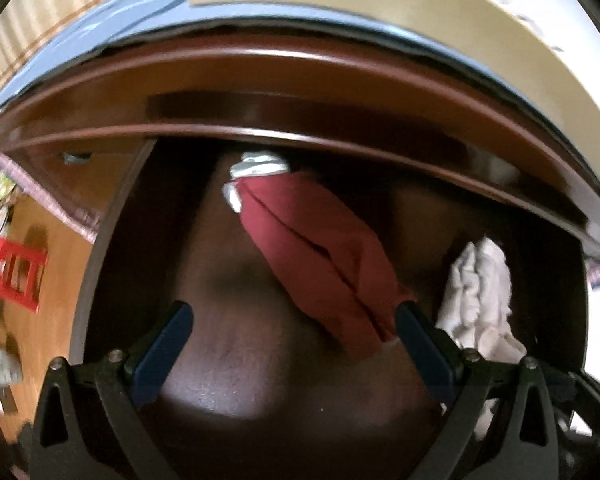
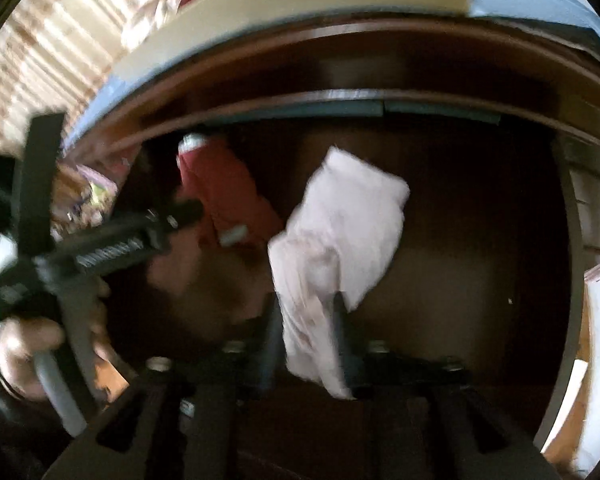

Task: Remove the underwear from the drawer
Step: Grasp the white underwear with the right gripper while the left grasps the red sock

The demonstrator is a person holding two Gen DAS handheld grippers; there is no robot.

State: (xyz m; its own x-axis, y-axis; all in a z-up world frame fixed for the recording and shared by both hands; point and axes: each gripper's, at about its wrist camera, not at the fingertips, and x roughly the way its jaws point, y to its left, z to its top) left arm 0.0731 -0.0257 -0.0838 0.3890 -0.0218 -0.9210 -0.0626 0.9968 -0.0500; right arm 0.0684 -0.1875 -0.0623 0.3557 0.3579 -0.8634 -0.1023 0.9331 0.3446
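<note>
1. The right hand-held gripper (image 2: 306,320) is pinched on a pale pink garment (image 2: 340,240), its two dark fingers closed on the lower part of the cloth; the upper part of the garment stands up above the fingertips over the drawer's dark floor.
2. The left hand-held gripper (image 1: 294,316) is spread wide over the open drawer (image 1: 236,360), holding nothing; its right blue finger (image 1: 420,344) touches or overlaps the lower edge of the red underwear (image 1: 320,256).
3. The red underwear lies inside the drawer, stretched diagonally from near the back edge toward the left hand-held gripper, with a white-grey band (image 1: 256,168) at its far end.
4. Just right of it in the left wrist view is the pale garment (image 1: 480,300), bunched.
5. In the right wrist view the left hand-held gripper's body (image 2: 100,248) and the person's hand (image 2: 28,344) show at left, blurred.
6. Beyond the drawer's left side stands a red crate (image 1: 14,272) on a wooden floor.
</note>
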